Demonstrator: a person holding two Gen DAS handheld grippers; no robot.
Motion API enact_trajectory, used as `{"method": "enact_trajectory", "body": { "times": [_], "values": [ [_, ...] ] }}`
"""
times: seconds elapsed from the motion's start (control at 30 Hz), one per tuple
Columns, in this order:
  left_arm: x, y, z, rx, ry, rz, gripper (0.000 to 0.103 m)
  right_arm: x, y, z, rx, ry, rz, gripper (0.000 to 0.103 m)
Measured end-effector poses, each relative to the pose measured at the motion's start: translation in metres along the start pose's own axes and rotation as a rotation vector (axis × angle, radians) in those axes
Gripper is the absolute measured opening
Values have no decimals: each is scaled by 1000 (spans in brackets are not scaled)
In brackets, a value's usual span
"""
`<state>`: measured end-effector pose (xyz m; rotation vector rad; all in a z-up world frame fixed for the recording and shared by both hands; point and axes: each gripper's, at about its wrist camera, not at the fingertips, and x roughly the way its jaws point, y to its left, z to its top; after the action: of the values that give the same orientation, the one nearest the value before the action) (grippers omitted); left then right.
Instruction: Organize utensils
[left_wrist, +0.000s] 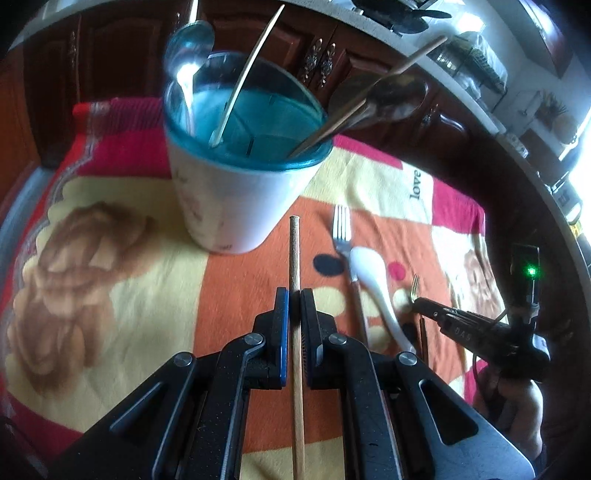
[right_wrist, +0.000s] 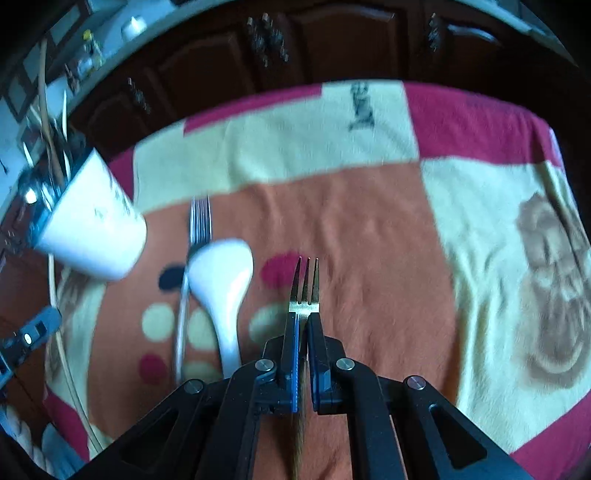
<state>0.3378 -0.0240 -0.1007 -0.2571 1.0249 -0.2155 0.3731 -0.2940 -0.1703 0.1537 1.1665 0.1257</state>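
Patterned blanket (left_wrist: 129, 295) covers the table | white cup (left_wrist: 229, 206) with blue rim stands on it, holding spoons and sticks | silver fork (left_wrist: 341, 230) and white spoon (left_wrist: 373, 280) lie beside the cup | left gripper (left_wrist: 294, 295) clamped on a wooden chopstick (left_wrist: 294, 251) | right gripper (right_wrist: 303, 321) clamped on a small gold fork (right_wrist: 304, 288).

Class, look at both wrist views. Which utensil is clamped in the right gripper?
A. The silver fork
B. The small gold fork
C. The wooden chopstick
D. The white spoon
B: the right gripper is shut on the small gold fork, whose tines stick out past its fingertips, while the white spoon and silver fork lie on the blanket and the left gripper clamps the wooden chopstick.
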Motion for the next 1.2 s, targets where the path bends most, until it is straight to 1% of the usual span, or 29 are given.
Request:
{"method": "enact_trajectory", "body": {
  "times": [0.07,0.13,0.17,0.23,0.27,0.3,0.37,0.4,0.43,0.47,0.53,0.57,0.6,0.7,0.77,0.8,0.9,0.97,1.13,1.2],
  "values": [
    [1,1,-1,-5,4,-3,5,0,3,-6,-2,9,-5,4],
    [-1,2,-1,-10,2,-9,5,2,0,-5,12,22,15,5],
    [-2,2,0,-15,1,-12,5,2,-1,-3,22,29,28,10],
    [-5,4,2,-19,1,-15,5,1,-4,3,32,32,38,32],
    [-6,5,3,-21,-1,-17,5,-2,-6,6,26,29,29,47],
    [-7,6,3,-23,-3,-18,5,-2,-4,11,7,29,16,47],
    [-10,9,4,-31,-6,-23,5,3,1,18,-24,50,-12,47],
    [-11,9,5,-33,-8,-24,5,6,3,23,-35,53,-23,44],
    [-13,11,5,-35,-11,-26,5,12,2,30,-43,59,-32,41],
    [-14,11,5,-39,-13,-28,5,16,3,32,-52,71,-43,32],
    [-17,13,5,-44,-16,-32,5,20,7,34,-84,74,-86,28],
    [-19,13,6,-45,-19,-35,5,22,11,35,-100,75,-105,22],
    [-21,13,6,-45,-22,-36,5,21,13,35,-110,71,-115,15],
    [-26,13,7,-46,-28,-43,5,24,20,35,-110,54,-114,15],
    [-30,13,8,-46,-34,-45,5,19,18,31,-97,34,-102,14],
    [-34,14,8,-50,-40,-47,5,13,16,30,-85,13,-82,14],
    [-40,14,10,-53,-57,-51,5,-11,8,25,-67,-52,-75,14],
    [-48,15,12,-61,-86,-57,5,-26,8,24,-64,-104,-71,14],
    [-66,19,16,-70,-163,-56,5,-71,17,19,-85,-270,-94,14],
    [-70,20,18,-73,-175,-54,5,-86,20,22,-85,-337,-94,14]
  ]
}}
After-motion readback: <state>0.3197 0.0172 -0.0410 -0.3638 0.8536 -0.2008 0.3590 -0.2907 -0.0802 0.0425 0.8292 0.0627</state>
